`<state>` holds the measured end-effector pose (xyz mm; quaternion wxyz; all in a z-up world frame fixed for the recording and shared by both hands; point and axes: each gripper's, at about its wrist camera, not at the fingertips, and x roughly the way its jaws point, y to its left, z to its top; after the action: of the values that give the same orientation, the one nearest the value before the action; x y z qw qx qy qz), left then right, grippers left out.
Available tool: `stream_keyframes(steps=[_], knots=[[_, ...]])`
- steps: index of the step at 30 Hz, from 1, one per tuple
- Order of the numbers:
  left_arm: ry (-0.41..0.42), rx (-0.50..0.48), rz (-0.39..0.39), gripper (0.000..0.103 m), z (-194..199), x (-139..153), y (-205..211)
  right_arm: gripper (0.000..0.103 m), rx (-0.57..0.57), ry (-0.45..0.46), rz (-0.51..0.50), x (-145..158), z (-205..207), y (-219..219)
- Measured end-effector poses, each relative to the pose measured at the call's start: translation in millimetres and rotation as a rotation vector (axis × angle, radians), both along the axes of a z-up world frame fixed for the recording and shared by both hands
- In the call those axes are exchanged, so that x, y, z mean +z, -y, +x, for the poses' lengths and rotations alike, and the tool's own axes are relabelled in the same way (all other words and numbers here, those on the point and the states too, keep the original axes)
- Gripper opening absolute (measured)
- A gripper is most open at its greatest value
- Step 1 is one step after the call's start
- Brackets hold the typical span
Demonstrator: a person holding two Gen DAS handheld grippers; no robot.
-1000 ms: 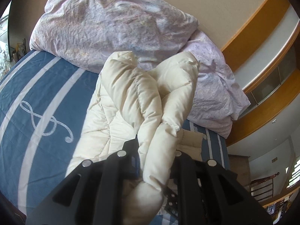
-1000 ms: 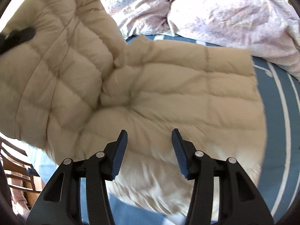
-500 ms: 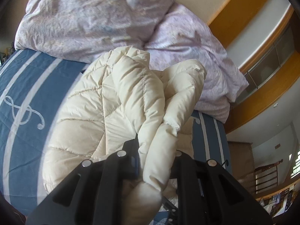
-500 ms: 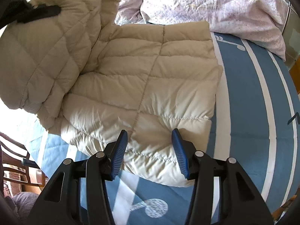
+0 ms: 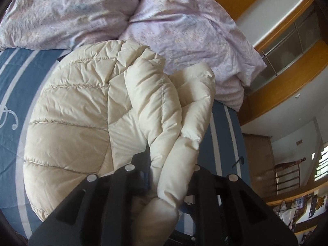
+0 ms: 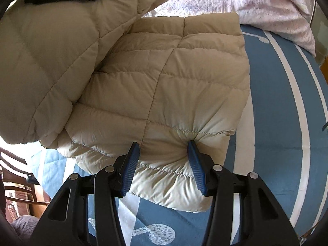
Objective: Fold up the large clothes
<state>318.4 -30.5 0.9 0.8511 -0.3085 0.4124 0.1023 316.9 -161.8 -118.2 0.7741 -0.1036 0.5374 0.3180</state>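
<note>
A cream quilted puffer jacket (image 6: 164,82) lies on the blue bed cover (image 6: 283,106). My left gripper (image 5: 170,164) is shut on a bunched fold of the jacket (image 5: 155,106) and holds it up above the rest of the garment. That raised part hangs at the upper left of the right wrist view (image 6: 45,47), with the left gripper's dark finger on it. My right gripper (image 6: 164,151) is open, its blue pads pressing down on the jacket's near edge, with fabric bulging between them.
A crumpled lilac duvet (image 5: 143,14) is heaped along the far side of the bed; it also shows in the right wrist view (image 6: 256,2). Wooden wall trim (image 5: 287,86) and a chair (image 6: 12,176) stand beyond the bed edges.
My left gripper has carried the held fold further over the flat part of the jacket. My right gripper has come down from above the jacket onto its near edge, still open.
</note>
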Motion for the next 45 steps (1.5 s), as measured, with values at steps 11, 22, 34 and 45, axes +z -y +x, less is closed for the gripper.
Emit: stream_keyframes(steps=[11,22,34,45], knots=[[0.036,-0.048,-0.114,0.043,-1.6,14.2,5.5,0.051,-0.024,-0.002,0.030,-0.2,-1.7,3.7],[0.119,-0.136,-0.051,0.054,-13.0,53.9,21.0,0.051,-0.030,-0.004,0.034,1.2,-2.3,10.3],[-0.026,0.069,0.143,0.054,-42.0,16.4,-62.6,0.051,-0.019,-0.003,0.023,-1.9,-0.8,11.6],[-0.096,0.091,0.186,0.056,-33.9,-41.6,-61.8,0.051,-0.030,-0.007,0.032,-2.3,-1.9,11.0]])
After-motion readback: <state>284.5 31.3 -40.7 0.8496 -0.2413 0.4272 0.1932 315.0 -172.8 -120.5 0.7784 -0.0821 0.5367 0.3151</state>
